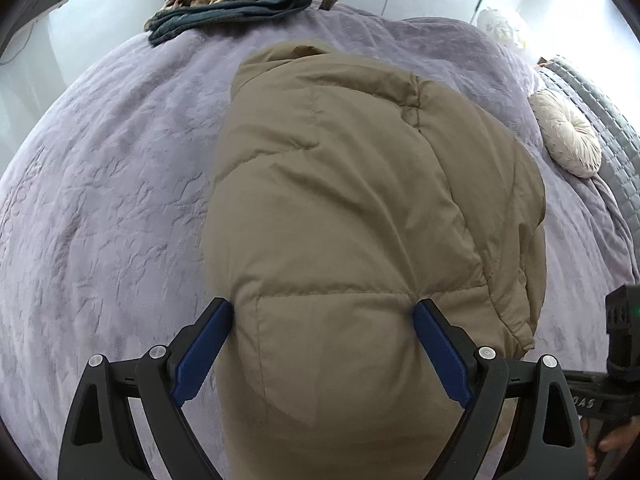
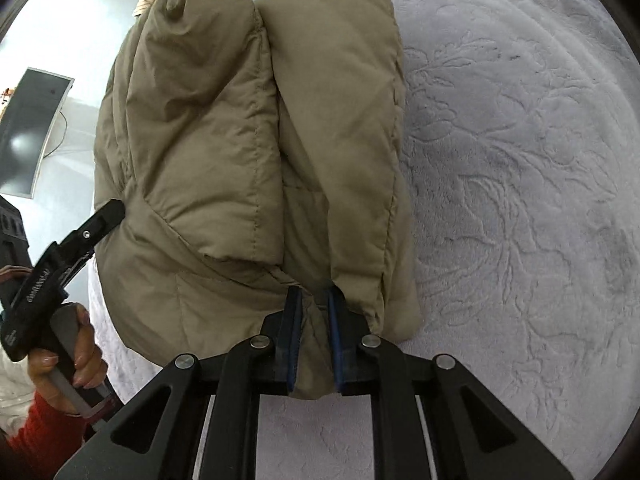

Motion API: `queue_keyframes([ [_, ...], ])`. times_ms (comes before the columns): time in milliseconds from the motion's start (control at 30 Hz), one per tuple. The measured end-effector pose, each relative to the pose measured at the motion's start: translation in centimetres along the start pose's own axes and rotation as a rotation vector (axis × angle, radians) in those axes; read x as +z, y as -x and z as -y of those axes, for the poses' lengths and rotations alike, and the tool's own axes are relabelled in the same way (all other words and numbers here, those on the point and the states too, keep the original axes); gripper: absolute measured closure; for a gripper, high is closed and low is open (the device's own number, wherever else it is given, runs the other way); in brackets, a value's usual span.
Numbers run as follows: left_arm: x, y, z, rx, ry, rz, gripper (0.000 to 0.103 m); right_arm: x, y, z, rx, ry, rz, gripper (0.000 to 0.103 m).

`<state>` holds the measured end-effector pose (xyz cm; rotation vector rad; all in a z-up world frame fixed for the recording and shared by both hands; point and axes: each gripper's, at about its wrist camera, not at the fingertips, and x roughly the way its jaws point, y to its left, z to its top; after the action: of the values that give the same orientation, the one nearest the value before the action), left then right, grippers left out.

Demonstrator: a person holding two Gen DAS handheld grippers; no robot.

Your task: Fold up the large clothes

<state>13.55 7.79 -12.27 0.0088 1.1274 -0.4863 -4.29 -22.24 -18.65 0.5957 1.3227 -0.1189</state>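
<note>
Right claw (image 2: 314, 300): clamped on a pinch of the tan puffer jacket (image 2: 248, 152) at its near hem, blue pads squeezing the fabric between them. I grip low here, I reckon, so the hem can be carried over for the next fold.
Left claw (image 1: 322, 312): spread wide over the jacket's near end, pads either side of the padded bulk, pressing on nothing. My guess: it stands ready to take the other hem corner.
Left hand (image 2: 68, 352): wrapped round the left claw's handle, red sleeve below it, just beside the jacket.
Jacket: lying on the bed (image 1: 100, 200), already doubled lengthwise, two padded flaps meeting along a centre seam. Looks about halfway folded.
Count, claws: two, one biting, one gaping.
Count, jackets: one.
Round cushion (image 1: 568, 136): one, at the bed's right edge, well apart.
Far pile (image 1: 232, 4): dark knit under striped beige cloth, at the far edge; how many pieces, I cannot tell.
</note>
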Motion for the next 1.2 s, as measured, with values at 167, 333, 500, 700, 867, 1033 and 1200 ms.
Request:
queue_keyframes([
  [167,-0.3,1.8,-0.5,-0.017,0.048,-0.021,0.01,-0.1,0.1,-0.7,-0.038,0.0,-0.001,0.089],
  [333,-1.5,3.9,-0.6,-0.017,0.064,-0.035,0.01,-0.6,0.0,-2.1,-0.091,0.003,-0.007,0.089],
  [500,-3.0,4.7,-0.6,-0.028,0.053,-0.089,0.01,-1.2,0.7,-5.8,-0.16,0.037,-0.005,0.088],
  [700,-4.3,5.8,-0.4,-0.027,0.039,-0.146,0.01,-2.7,3.0,-8.0,-0.184,0.051,-0.009,0.088],
  [867,-4.9,7.8,-0.4,-0.044,0.058,-0.153,0.01,-4.2,6.0,-9.7,-0.202,0.069,0.001,0.088],
  [1033,-5.1,9.0,-0.3,-0.042,0.062,-0.165,0.01,-5.4,7.4,-10.5,-0.198,0.066,-0.006,0.088],
  [1200,-5.8,10.6,0.3,-0.015,0.039,-0.174,0.01,-6.1,7.9,-10.7,-0.167,0.012,-0.014,0.088],
])
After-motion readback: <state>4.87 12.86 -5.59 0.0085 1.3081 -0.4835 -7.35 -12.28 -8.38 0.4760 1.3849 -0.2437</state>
